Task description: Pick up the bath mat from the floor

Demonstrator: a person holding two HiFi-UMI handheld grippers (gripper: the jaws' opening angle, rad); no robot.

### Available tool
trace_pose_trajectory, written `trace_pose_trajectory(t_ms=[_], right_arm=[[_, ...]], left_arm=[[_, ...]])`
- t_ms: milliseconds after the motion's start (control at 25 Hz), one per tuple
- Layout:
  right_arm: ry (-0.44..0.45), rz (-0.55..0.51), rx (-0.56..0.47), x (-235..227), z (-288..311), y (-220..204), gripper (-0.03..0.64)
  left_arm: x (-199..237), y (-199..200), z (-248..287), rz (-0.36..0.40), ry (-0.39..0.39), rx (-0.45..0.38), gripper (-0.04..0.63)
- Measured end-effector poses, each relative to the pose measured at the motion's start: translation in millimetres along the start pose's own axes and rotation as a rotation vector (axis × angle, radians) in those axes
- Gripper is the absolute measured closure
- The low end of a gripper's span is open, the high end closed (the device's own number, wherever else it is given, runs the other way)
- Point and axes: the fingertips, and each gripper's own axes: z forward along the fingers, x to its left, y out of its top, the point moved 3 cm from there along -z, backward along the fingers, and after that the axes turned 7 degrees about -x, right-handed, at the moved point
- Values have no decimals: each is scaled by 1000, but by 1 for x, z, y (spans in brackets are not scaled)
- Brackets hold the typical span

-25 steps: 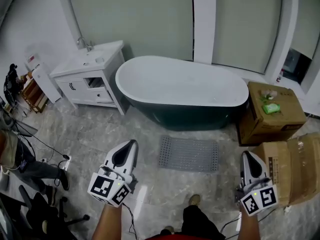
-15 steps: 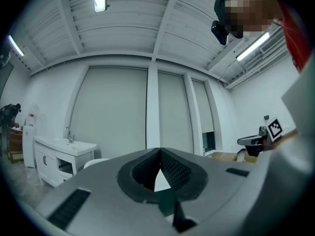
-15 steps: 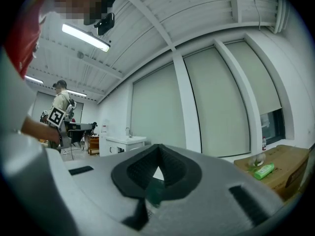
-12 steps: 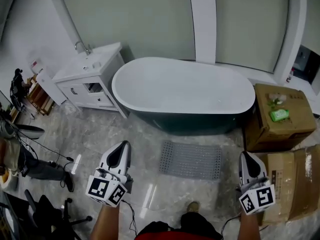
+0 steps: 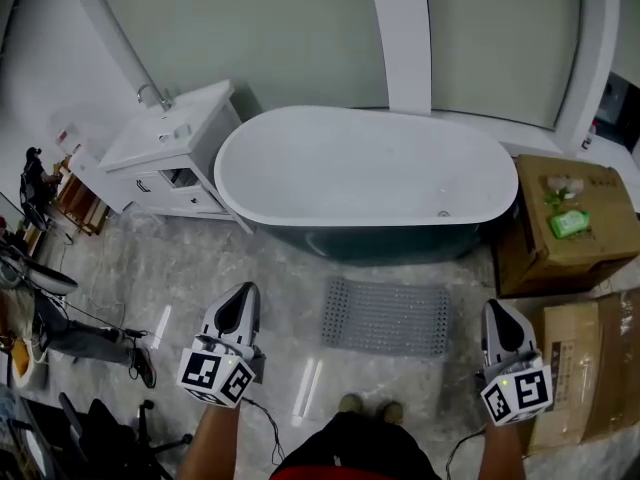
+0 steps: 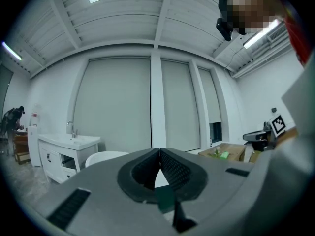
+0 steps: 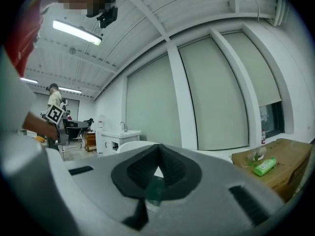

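Observation:
A grey, studded bath mat (image 5: 386,316) lies flat on the marble floor in front of the tub, seen in the head view. My left gripper (image 5: 241,305) is held level to the mat's left, jaws shut and empty. My right gripper (image 5: 498,318) is held level to the mat's right, also shut with nothing in it. Both hang well above the floor, apart from the mat. In the left gripper view (image 6: 160,151) and the right gripper view (image 7: 158,149) the jaw tips meet; the mat is hidden there.
A white oval bathtub (image 5: 366,173) with a dark outside stands behind the mat. A white vanity with sink (image 5: 165,148) is at the left. Cardboard boxes (image 5: 565,223) stand at the right. Cables, a chair and a person's legs (image 5: 70,338) fill the left. My shoes (image 5: 365,406) are near the mat.
The view has moved closer to the tub and mat. Both grippers have drifted slightly lower in the picture and stay shut. My feet now stand together just before the mat.

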Motion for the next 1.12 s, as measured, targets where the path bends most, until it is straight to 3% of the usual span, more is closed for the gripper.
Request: trace_pose_trajectory(t_ms=[520, 1120], right_arm=[[-87, 22, 151, -8, 54, -88, 614], [-117, 39, 343, -27, 86, -256, 614]], left_arm=[[42, -123, 57, -81, -46, 131, 584], [66, -316, 87, -158, -59, 345, 583]])
